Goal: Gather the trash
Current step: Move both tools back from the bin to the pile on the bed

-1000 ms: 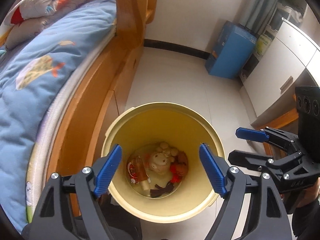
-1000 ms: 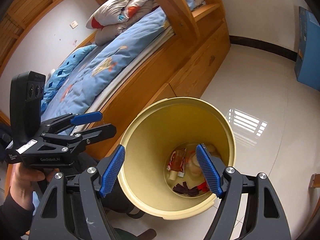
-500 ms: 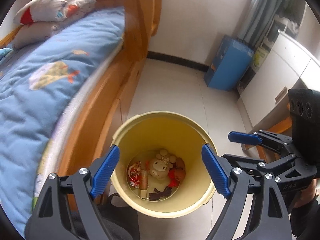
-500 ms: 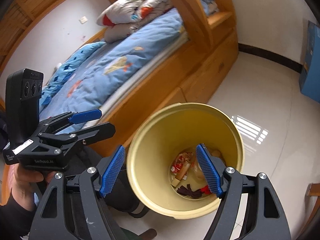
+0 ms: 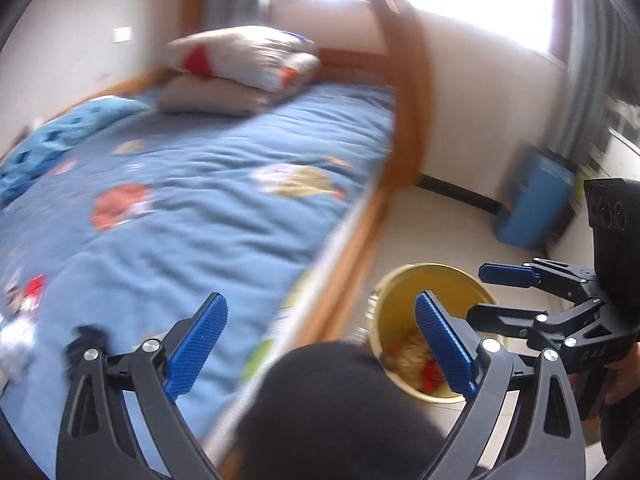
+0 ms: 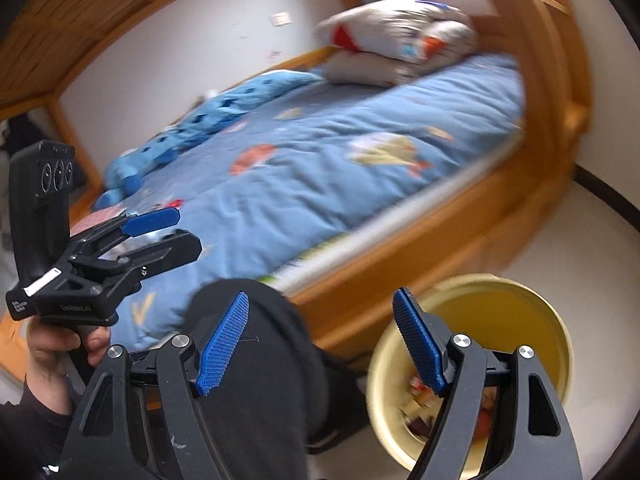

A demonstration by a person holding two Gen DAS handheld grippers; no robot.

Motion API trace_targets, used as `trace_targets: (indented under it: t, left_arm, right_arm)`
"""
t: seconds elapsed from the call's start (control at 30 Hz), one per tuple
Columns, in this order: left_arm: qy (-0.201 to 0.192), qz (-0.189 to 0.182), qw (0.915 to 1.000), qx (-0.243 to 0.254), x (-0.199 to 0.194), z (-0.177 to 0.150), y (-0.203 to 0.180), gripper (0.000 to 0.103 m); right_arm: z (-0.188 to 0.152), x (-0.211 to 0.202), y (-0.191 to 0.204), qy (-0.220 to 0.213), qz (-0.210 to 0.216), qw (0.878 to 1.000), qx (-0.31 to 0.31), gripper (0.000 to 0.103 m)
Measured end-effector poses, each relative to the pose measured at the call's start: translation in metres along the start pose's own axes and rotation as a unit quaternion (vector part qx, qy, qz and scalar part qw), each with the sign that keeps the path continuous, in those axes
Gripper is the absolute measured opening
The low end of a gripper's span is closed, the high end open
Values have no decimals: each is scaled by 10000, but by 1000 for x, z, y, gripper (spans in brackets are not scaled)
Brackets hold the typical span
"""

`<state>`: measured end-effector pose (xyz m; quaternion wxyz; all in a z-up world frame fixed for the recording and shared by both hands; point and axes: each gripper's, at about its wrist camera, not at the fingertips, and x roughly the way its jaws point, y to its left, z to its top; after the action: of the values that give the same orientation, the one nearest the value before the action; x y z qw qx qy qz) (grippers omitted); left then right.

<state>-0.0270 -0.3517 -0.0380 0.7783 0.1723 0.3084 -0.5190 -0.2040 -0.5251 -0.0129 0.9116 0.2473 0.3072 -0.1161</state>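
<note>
The yellow bin [image 5: 400, 276] stands on the floor beside the bed, with toy and wrapper trash [image 5: 412, 356] at its bottom. The right wrist view has the bin [image 6: 552, 312] at lower right. My left gripper [image 5: 320, 320] hangs over the edge of the blue quilt [image 5: 208, 216], its jaws opening with nothing between them. My right gripper [image 6: 322, 336] is open and empty above a person's black knee [image 6: 260, 360], and it shows beside the bin as the right gripper [image 5: 478, 292]. A blurred white crumpled thing [image 5: 16, 344] lies on the quilt at far left.
Folded pillows [image 5: 240, 68] lie at the bed's far end. A wooden bed post [image 5: 412, 92] and bed frame [image 6: 460, 208] run along the floor. A blue box [image 5: 536, 200] stands by the wall. A hand [image 6: 52, 344] holds the left gripper [image 6: 184, 230].
Both grippers have lifted and swung left, from above the bin toward the bed. The bin has slid to the lower right of both views. The left jaws stand wider.
</note>
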Motion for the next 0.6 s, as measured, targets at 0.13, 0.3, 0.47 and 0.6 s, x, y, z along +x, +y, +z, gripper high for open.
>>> trace_targets:
  t: [0.13, 0.3, 0.47, 0.6]
  left_arm:
    - [-160, 660, 9968, -418, -36, -17, 48, 99]
    - [-251, 1262, 9871, -957, -74, -44, 103, 99]
    - [-284, 1884, 9714, -1414, -108, -78, 147, 99]
    - [-303, 2199, 9570, -1866, -125, -101, 176, 99]
  right_arm:
    - [14, 21, 46, 3, 389, 9984, -418, 79]
    - [24, 45, 100, 59, 809, 9924, -924, 84]
    - [30, 65, 151, 15, 1117, 9846, -1347, 94]
    - [34, 80, 186, -55, 1277, 9780, -1647, 94]
